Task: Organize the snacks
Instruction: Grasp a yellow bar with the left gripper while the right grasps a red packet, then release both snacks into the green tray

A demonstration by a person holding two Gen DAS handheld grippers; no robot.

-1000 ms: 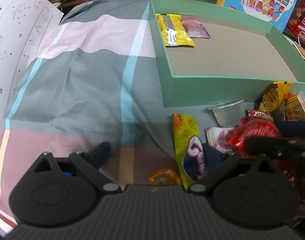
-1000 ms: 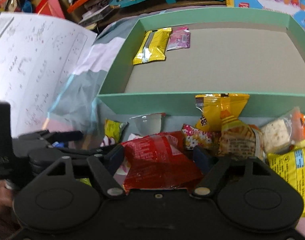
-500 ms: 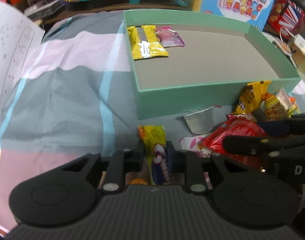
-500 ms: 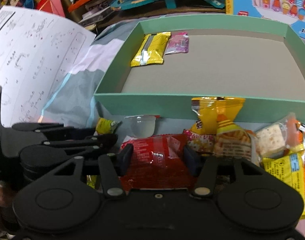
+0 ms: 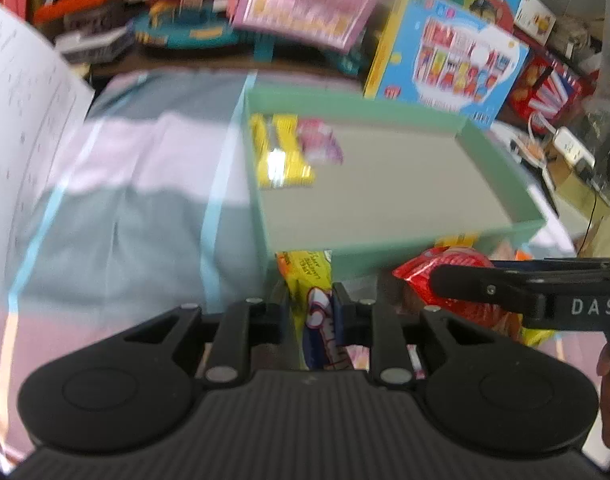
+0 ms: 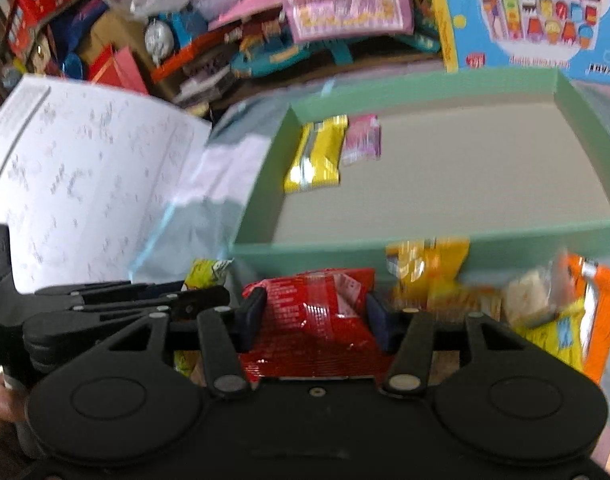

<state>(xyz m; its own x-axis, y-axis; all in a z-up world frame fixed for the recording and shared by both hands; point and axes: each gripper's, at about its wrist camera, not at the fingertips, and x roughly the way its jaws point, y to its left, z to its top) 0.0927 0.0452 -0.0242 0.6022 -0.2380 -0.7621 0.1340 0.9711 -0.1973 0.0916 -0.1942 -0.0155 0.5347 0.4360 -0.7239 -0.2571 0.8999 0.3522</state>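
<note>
My left gripper [image 5: 311, 300] is shut on a long yellow snack packet [image 5: 311, 280] and holds it lifted in front of the green box [image 5: 385, 252]. My right gripper [image 6: 315, 308] is shut on a red snack bag [image 6: 313, 308], also lifted; it shows in the left wrist view [image 5: 441, 276] too. Inside the box [image 6: 261, 196] lie a yellow wafer pack [image 6: 315, 152] and a pink packet [image 6: 363, 140] at its far left corner. The left gripper shows at the left of the right wrist view [image 6: 197, 292].
Loose snacks lie before the box at right: a yellow-orange bag [image 6: 429, 268], a cracker pack [image 6: 533, 296], an orange packet [image 6: 597, 312]. A white printed sheet [image 6: 85, 184] stands at left. Toy boxes [image 5: 449, 56] crowd behind the box. A striped cloth [image 5: 137, 200] covers the surface.
Both grippers closed on their packets and rose with them; the view now looks over the box from higher up. The left gripper was open one second ago.
</note>
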